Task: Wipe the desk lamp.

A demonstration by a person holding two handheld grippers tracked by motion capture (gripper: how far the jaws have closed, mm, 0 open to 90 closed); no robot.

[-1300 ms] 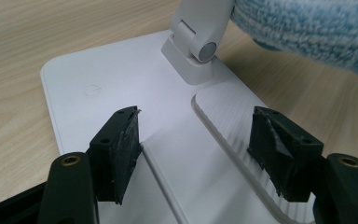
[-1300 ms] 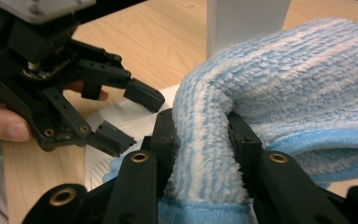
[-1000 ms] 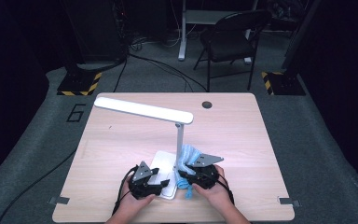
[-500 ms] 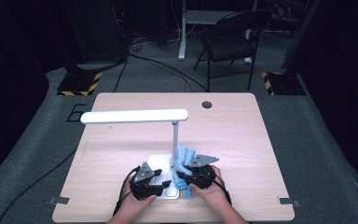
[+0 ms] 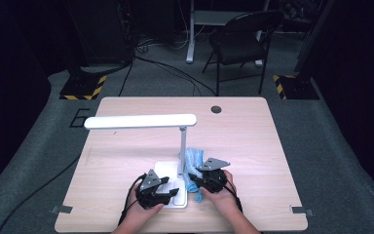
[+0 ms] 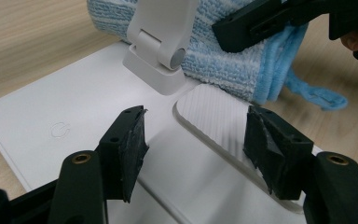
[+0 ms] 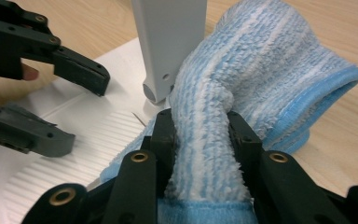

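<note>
Wooden table [image 5: 253,146] spans mid frame in the high view. White desk lamp [image 5: 182,146] stands lower centre, its base [image 6: 74,116] under your left gripper [image 6: 193,140], jaws wide apart w/ nothing between, having just closed a bit. Blue microfibre cloth [image 7: 261,70] lies right of the lamp post; your right gripper [image 7: 200,135] pinches a fold of it tight.

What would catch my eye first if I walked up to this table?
A white desk lamp stands near the front of the wooden table, its long head stretched to the left. Beside its post, the right hand-held gripper pinches a fluffy blue cloth, while the left hand-held gripper hovers open over the lamp's base.
</note>
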